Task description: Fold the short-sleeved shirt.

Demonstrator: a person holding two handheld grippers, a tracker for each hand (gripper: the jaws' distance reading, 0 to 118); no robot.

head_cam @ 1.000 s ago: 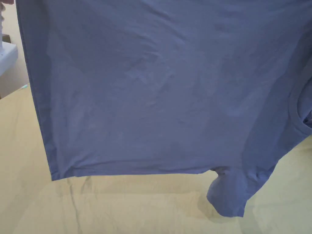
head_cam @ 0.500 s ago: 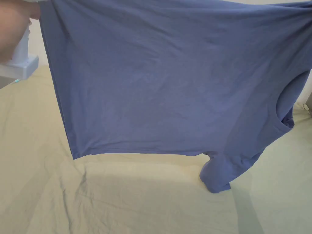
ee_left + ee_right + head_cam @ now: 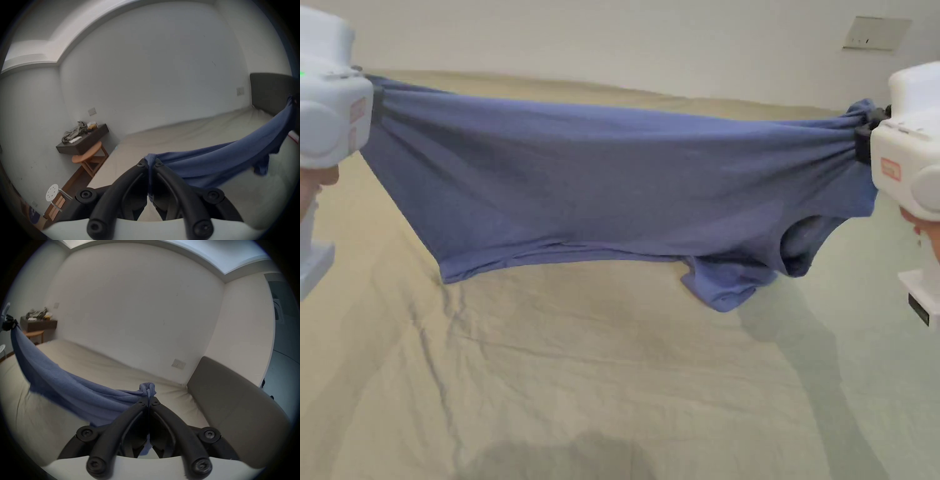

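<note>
A bed (image 3: 612, 375) with a cream sheet lies below a blue shirt (image 3: 612, 181), stretched in the air between both grippers. Left gripper (image 3: 150, 164) and right gripper (image 3: 148, 398) each pinch bunched cloth. Lower evenly, keeping it taut; one sleeve (image 3: 725, 287), probably, dangles lowest.

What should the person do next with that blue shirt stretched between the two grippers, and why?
Probably lower both grippers together so the shirt settles flat on the bed sheet. The left gripper and right gripper each pinch an end, and the cloth hangs spread in the air above the sheet, with one sleeve dangling lowest. Folding likely needs it lying flat first.
</note>
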